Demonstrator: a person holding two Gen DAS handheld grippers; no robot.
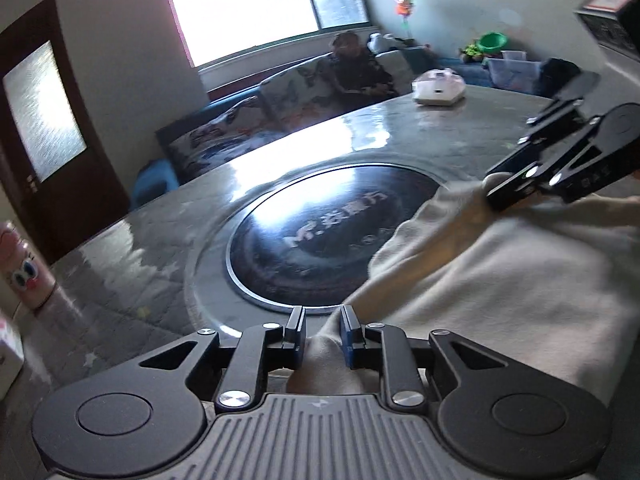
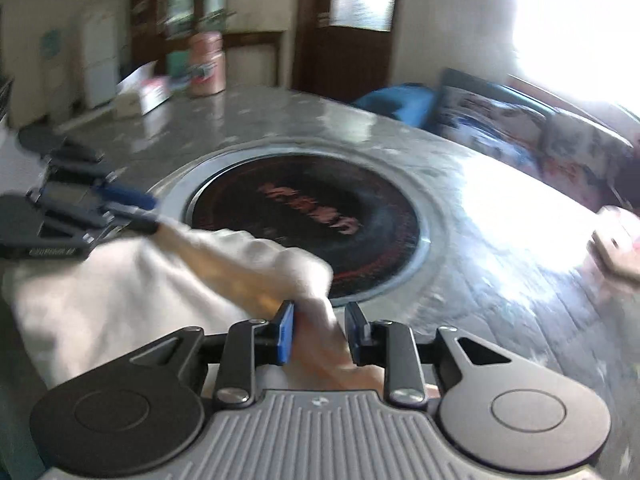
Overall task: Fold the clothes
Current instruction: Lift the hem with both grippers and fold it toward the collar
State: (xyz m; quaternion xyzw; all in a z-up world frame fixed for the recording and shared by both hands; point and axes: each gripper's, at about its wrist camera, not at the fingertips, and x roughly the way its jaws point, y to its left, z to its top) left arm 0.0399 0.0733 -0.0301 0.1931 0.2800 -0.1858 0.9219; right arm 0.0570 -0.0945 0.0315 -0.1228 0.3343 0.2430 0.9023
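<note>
- My left gripper (image 1: pixel 322 334) pinches a bunched edge of the cream garment (image 1: pixel 500 280) between its blue pads.
- My right gripper (image 2: pixel 320 334) holds the same garment's other end, its fingers clamped on a fold.
- The cloth stretches taut between the two grippers, draped over the near side of the grey surface (image 1: pixel 160 248) and overlapping the round dark inset (image 1: pixel 320 232).
- A pink container (image 2: pixel 206 64) stands at the far edge.
</note>
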